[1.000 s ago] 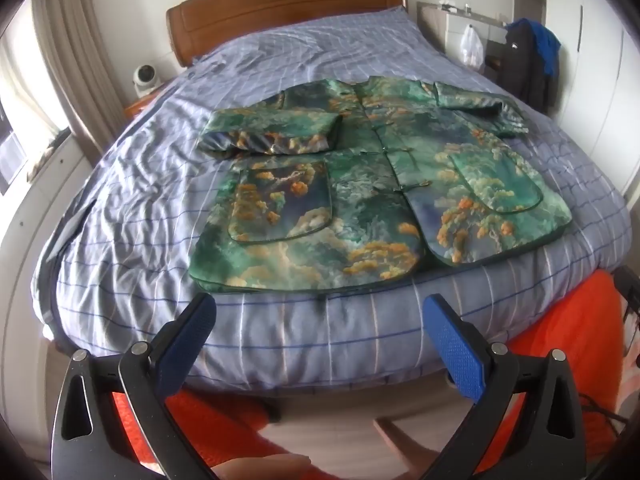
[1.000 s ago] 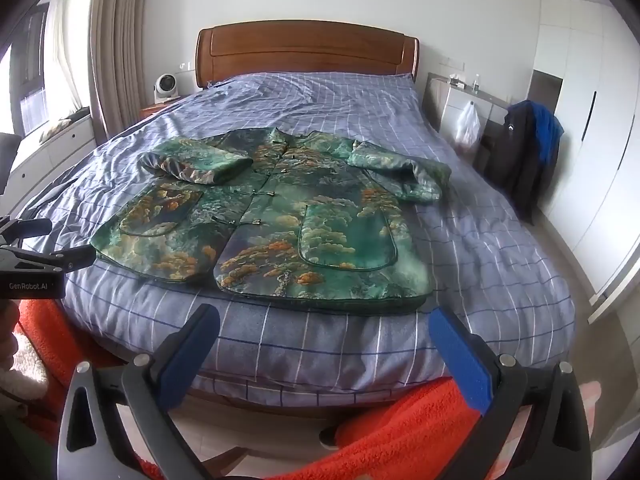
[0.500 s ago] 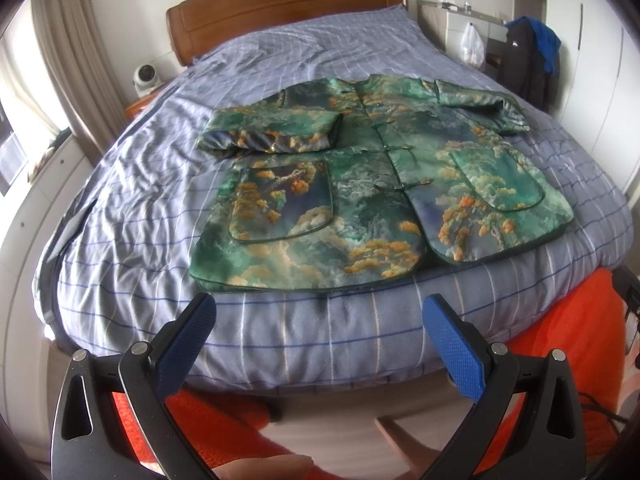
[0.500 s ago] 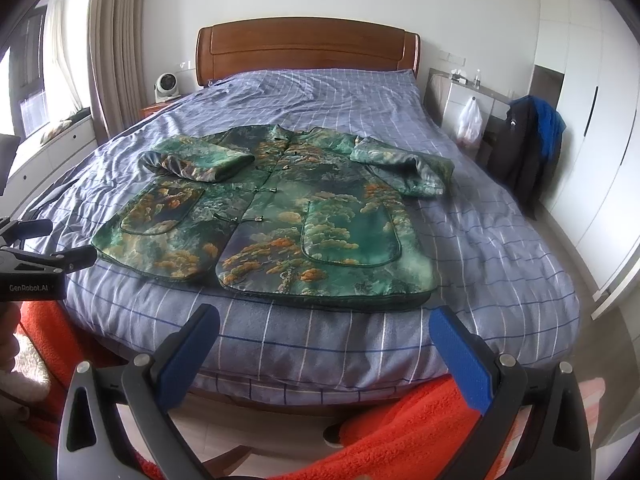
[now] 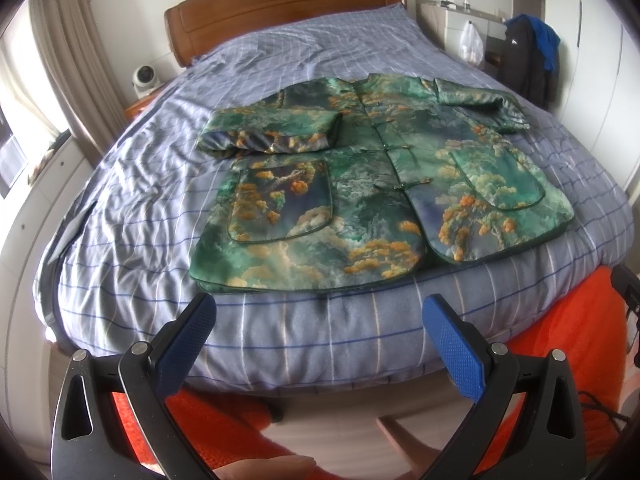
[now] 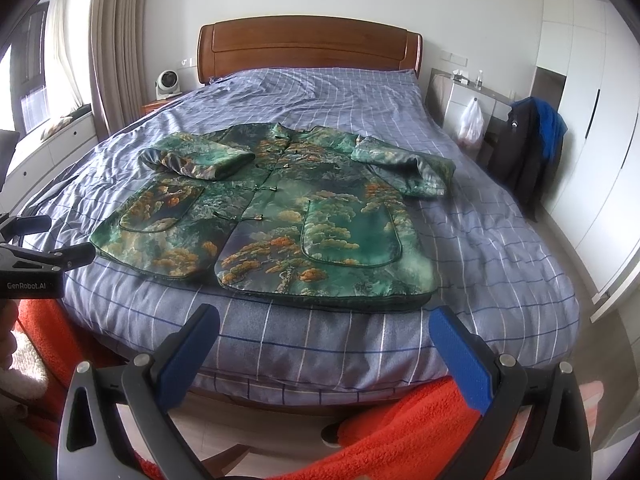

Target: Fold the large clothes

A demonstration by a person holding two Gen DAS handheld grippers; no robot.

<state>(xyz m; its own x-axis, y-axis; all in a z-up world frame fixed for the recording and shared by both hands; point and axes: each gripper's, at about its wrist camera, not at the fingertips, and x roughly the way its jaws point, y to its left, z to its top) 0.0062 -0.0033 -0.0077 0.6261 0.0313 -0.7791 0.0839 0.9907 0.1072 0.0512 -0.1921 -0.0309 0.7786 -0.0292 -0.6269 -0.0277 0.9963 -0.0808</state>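
A green jacket [image 5: 360, 184] [image 6: 276, 208] with orange and white tree print lies face up on the bed, hem near the foot edge. Its left sleeve [image 5: 272, 132] is folded across the chest; the right sleeve [image 6: 404, 164] bends down beside the body. My left gripper [image 5: 320, 328] hangs open below the bed's foot edge, short of the hem, holding nothing. My right gripper [image 6: 324, 336] is also open and empty, in front of the hem's right half. The left gripper's black body [image 6: 36, 260] shows at the left of the right wrist view.
The bed [image 6: 500, 248] has a blue checked cover and a wooden headboard [image 6: 308, 48]. An orange fleece [image 6: 400, 432] lies low in front of the bed. A white fan [image 6: 166, 82] stands left of the headboard; dark and blue clothes [image 6: 528, 148] hang at the right by white wardrobes.
Both grippers have edged slightly closer to the bed's foot; the jacket appears a little larger and lower in the views. Nothing was grasped and the jacket has not moved.
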